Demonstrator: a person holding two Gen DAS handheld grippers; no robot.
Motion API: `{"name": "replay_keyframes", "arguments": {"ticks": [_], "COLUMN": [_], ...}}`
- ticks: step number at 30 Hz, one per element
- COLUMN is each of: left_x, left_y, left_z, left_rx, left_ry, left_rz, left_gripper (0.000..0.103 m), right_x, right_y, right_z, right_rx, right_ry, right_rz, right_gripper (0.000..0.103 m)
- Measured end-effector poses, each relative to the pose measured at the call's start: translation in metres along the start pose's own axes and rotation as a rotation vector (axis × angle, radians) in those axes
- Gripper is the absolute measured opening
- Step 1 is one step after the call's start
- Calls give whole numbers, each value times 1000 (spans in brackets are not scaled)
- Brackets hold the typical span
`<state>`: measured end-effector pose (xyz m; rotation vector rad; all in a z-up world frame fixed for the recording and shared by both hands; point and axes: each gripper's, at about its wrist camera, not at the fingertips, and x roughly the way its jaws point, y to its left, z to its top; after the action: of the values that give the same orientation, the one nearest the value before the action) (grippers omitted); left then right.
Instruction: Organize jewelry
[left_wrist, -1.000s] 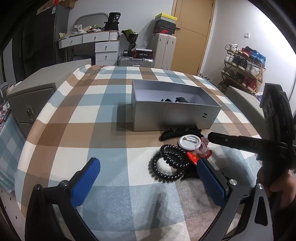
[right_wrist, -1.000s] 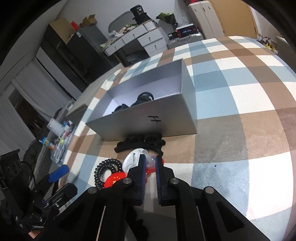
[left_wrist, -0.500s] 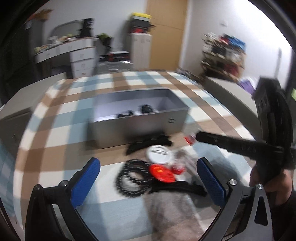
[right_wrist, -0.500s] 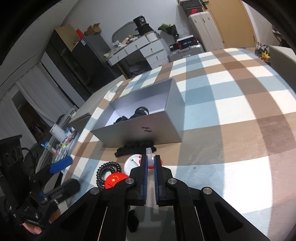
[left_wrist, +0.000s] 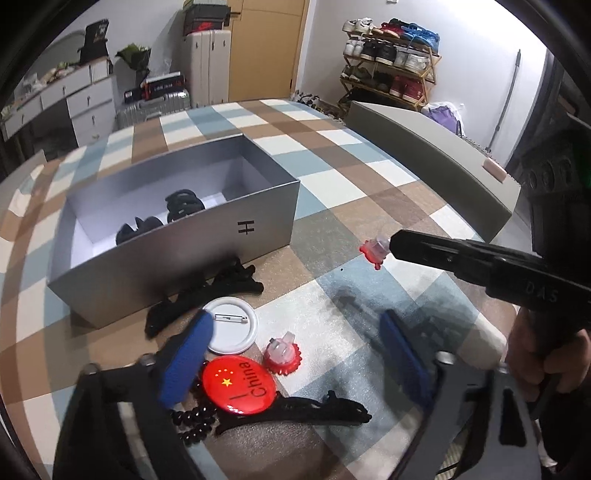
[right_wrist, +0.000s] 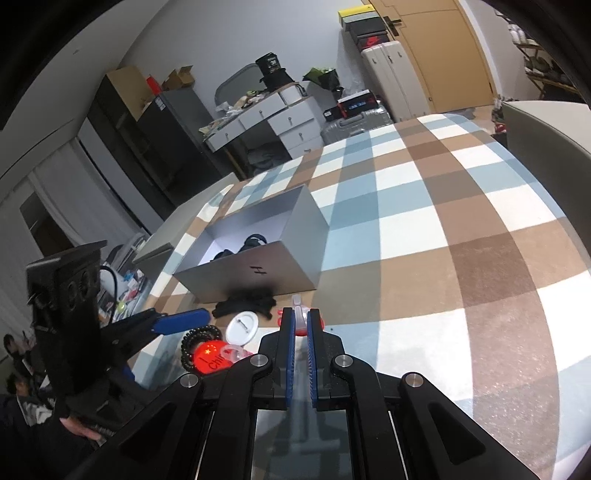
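The right gripper (right_wrist: 300, 325) had its blue pads pressed together, pinching a small clear plastic ring with a red flower top (left_wrist: 375, 250), lifted above the checked tablecloth (left_wrist: 354, 192). Most of that ring was hidden between the pads in the right wrist view. The left gripper (left_wrist: 295, 363) had been closing, but its blue pads were still spread apart with nothing pinched between them. Under it lay a round red badge with yellow stars (left_wrist: 239, 383), a second red flower ring (left_wrist: 282, 353) at about 2 o'clock from it, and a white round badge lying face down (left_wrist: 232, 325) at 12 o'clock. A black beaded hair coil (left_wrist: 194, 421) was mostly covered by the badge and the left pad. A long black hair clip (left_wrist: 295, 408) lay at 5 o'clock. The open grey cardboard box (left_wrist: 177, 254) sat further up, holding dark things too hard to make out. Another black clip (left_wrist: 207, 291) lay against its front wall.
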<state>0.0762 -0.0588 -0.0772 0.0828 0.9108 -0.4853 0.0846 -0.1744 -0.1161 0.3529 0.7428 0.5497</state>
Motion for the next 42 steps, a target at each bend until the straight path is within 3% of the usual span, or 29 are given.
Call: {"name": "replay_keyframes", "arguments": {"ticks": [12, 15, 21, 30, 42], "left_x": [6, 11, 9, 4, -47], "left_y": [-4, -5, -3, -5, 13], "left_z": [-5, -6, -8, -7, 15], "left_rx": [-9, -6, -6, 14, -44], "left_ry": [54, 75, 73, 72, -91], "left_rz": [0, 12, 31, 22, -5], "left_gripper": [37, 22, 12, 10, 10], "right_x": [3, 1, 1, -6, -14], "right_y": [-6, -5, -6, 4, 28], "right_z": [-4, -5, -6, -1, 23], "right_rx": [22, 21, 34, 5, -49], "right_ry": [10, 6, 14, 1, -31], "right_rz": [17, 21, 13, 6, 14], "right_gripper": [6, 6, 6, 6, 6]}}
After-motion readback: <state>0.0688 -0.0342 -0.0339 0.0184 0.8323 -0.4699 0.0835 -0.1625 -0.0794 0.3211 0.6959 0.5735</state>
